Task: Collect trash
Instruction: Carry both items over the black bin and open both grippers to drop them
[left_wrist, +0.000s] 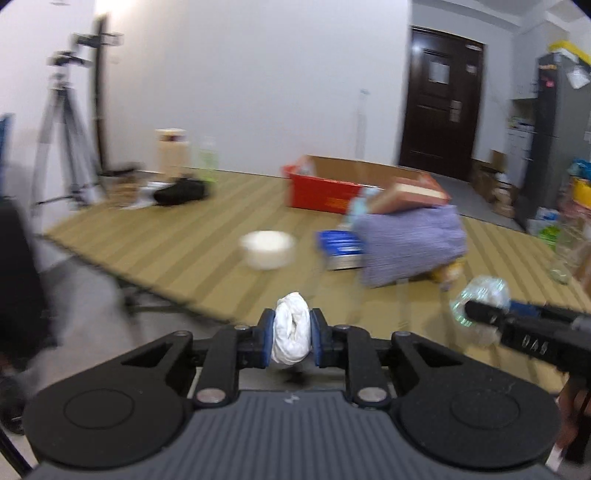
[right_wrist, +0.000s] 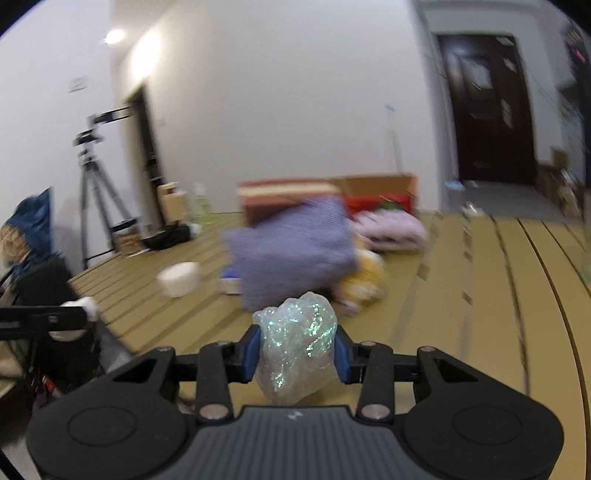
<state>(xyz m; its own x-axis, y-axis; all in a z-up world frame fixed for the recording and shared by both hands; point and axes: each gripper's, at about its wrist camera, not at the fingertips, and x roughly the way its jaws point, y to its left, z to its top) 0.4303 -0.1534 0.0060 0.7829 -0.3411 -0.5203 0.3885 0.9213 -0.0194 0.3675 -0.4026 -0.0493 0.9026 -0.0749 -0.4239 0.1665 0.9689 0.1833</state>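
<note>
Right now both grippers are hanging just above the near edge of a striped mat spread over the floor, and each is carrying a piece of trash. The left gripper is pinching a crumpled white tissue wad between its blue pads, the jaws drawn close together and clamped on it, with the wad bulging out above and below the pads. The right gripper is gripping a crinkled clear plastic wrapper that is glinting green; its jaws are standing wider but are pressing on both sides of the bundle. From the left wrist view the right gripper is reaching in from the right with the wrapper at its tip, and from the right wrist view the left gripper is showing at the left edge with the white wad.

Further in on the mat, a white bowl is sitting near the middle, well apart from both grippers. Just to its right a purple cloth is lying heaped over a blue box, with something yellow peeking out beneath it. Behind them, toward the far edge, a red bin is standing beside an open cardboard box. Both views are blurred, so finer detail is hard to make out. A tripod is standing off the mat's far left corner.
</note>
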